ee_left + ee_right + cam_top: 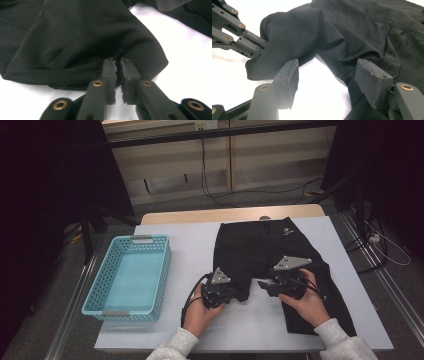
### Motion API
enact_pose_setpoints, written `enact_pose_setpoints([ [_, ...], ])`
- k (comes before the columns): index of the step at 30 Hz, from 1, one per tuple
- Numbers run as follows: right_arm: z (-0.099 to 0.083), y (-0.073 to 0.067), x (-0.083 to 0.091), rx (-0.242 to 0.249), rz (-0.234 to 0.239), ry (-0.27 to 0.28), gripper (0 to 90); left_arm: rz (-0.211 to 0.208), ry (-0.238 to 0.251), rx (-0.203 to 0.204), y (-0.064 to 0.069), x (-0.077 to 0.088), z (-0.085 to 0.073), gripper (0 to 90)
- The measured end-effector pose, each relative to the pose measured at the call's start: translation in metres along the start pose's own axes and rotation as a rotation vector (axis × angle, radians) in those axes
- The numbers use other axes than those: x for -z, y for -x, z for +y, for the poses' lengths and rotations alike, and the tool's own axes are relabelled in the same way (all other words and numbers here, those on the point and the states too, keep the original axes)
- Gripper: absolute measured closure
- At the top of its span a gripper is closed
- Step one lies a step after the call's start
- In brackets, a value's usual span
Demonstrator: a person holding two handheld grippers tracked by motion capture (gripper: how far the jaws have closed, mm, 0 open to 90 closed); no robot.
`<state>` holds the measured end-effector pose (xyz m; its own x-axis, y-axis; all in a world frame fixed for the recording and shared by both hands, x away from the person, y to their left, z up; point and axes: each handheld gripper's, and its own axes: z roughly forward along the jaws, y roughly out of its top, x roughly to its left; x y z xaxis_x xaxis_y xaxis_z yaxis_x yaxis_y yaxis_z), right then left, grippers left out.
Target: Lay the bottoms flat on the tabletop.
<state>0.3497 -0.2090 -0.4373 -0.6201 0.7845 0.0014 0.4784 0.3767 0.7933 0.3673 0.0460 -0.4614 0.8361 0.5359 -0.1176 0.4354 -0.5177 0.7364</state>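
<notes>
- Black shorts (260, 252) lie flat on the white-covered table (200, 245), right of the middle, with the waistband at the far edge and the legs running toward the person, so the long axis goes from far to near.
- Left gripper (220, 292) has its jaws nearly together, pinched on the hem of the left leg (75, 50); the left gripper view shows the pads closed on a fold of the dark cloth right at its edge.
- Right gripper (280, 287) stands with its jaws wide apart, holding nothing; in the right gripper view, one pad sits over bare table and the other just beside the cloth of the right leg (387, 42).
- Right leg reaches nearer the person than the left, whose hem is bunched.
- Light blue basket (131, 275) sits to the left, well apart from the shorts.
</notes>
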Motion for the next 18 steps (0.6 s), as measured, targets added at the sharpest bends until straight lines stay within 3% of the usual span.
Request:
enact_pose_setpoints([
  [1,0.000,0.000,0.000,-0.005,-0.003,0.001,34.4,-0.007,0.002,0.012,0.000,0.000,0.000,89.4],
  [6,-0.002,0.002,-0.001,-0.006,-0.003,-0.005,34.4,-0.009,0.005,0.032,0.000,0.003,0.002,90.0],
  [11,-0.002,0.004,-0.001,-0.008,-0.009,-0.007,34.4,-0.016,0.067,0.083,-0.003,0.018,0.009,90.0],
  [18,-0.002,0.003,-0.002,-0.006,-0.002,-0.010,34.4,-0.009,0.111,0.111,-0.013,0.036,0.012,90.0],
])
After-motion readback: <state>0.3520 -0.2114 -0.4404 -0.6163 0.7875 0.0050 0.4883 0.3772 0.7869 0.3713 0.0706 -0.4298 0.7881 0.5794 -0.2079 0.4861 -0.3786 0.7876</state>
